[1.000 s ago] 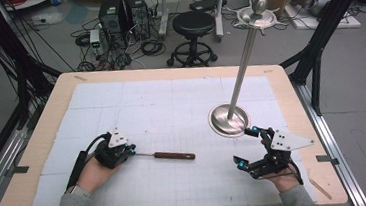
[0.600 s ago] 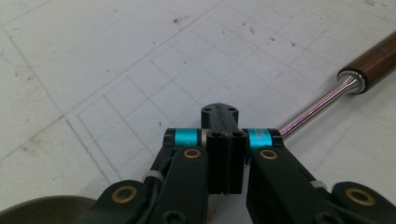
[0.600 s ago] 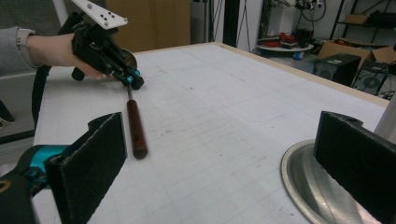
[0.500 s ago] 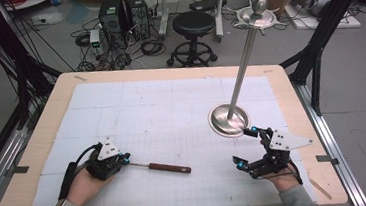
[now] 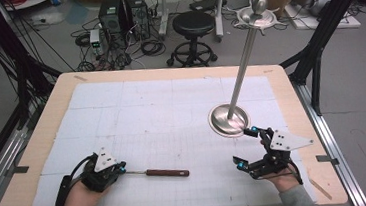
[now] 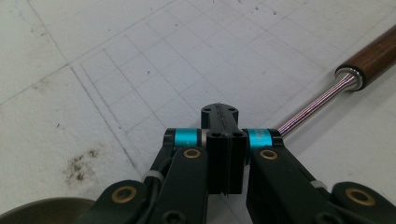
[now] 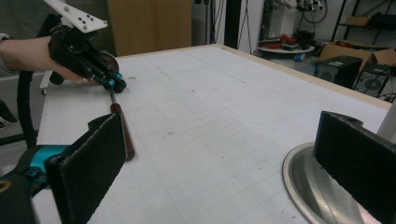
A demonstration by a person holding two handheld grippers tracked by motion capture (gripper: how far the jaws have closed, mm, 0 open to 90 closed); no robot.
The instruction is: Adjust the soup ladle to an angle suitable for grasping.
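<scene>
A tool with a brown wooden handle [image 5: 167,173] and a thin metal shaft lies flat on the white gridded mat near the front left. My left gripper [image 5: 121,169] is shut on the tip of that shaft. In the left gripper view the jaws [image 6: 223,121] are pressed together and the shaft runs off to the upper right to the handle [image 6: 369,53]. My right gripper [image 5: 245,146] stands open at the front right, just in front of the round base of a tall metal stand [image 5: 229,120]. Nothing is between its pads [image 7: 93,163].
The stand's pole leans up and away to a knobbed top [image 5: 258,6]. In the right gripper view its base [image 7: 303,186] sits close to the right jaw, with the left gripper [image 7: 114,86] and tool [image 7: 126,135] across the mat. The table's wooden rim [image 5: 168,71] frames the mat.
My left gripper has slid toward the front-left edge of the table, dragging the wooden-handled tool along with it. The right gripper and the stand have kept still.
</scene>
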